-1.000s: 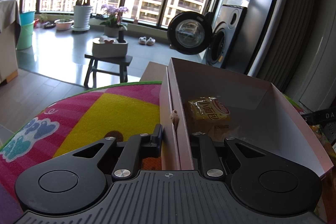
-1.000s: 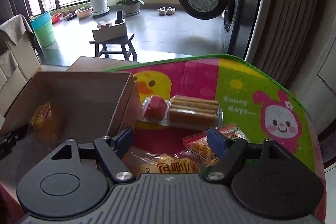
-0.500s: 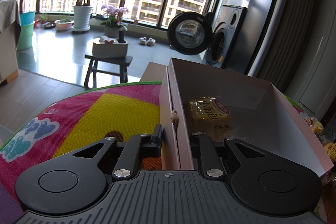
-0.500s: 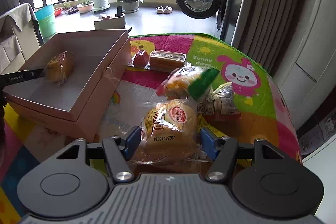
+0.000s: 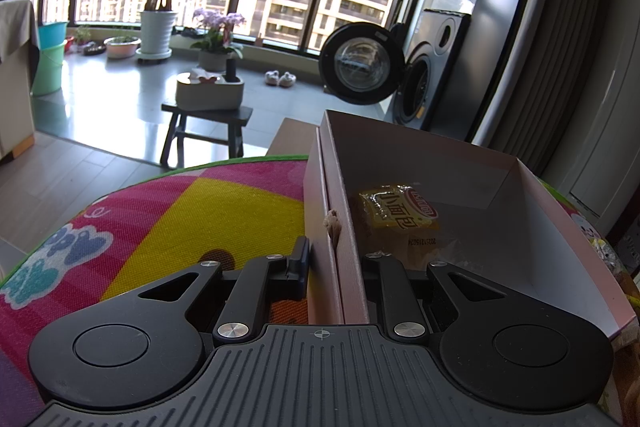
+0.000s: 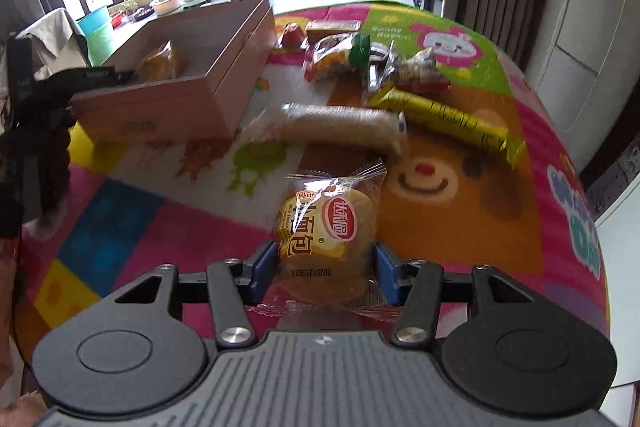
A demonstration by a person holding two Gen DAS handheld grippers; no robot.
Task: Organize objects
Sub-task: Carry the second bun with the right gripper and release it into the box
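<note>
Snacks (image 6: 400, 75) beside box (image 6: 224, 95) show only from right claw (image 6: 326, 273).

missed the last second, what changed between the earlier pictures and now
The right gripper closed on a bread packet and lifted it back from the snack pile. The left gripper stayed clamped on the box wall, the other bread packet still inside.

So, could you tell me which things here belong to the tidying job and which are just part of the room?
Part of the job:
- pink box, its wall clamped by the left gripper
- bread packet in the right gripper
- bread packet already boxed
- cracker roll
- yellow packet

Just lying about:
- washing machine
- stool
- potted plants
</note>
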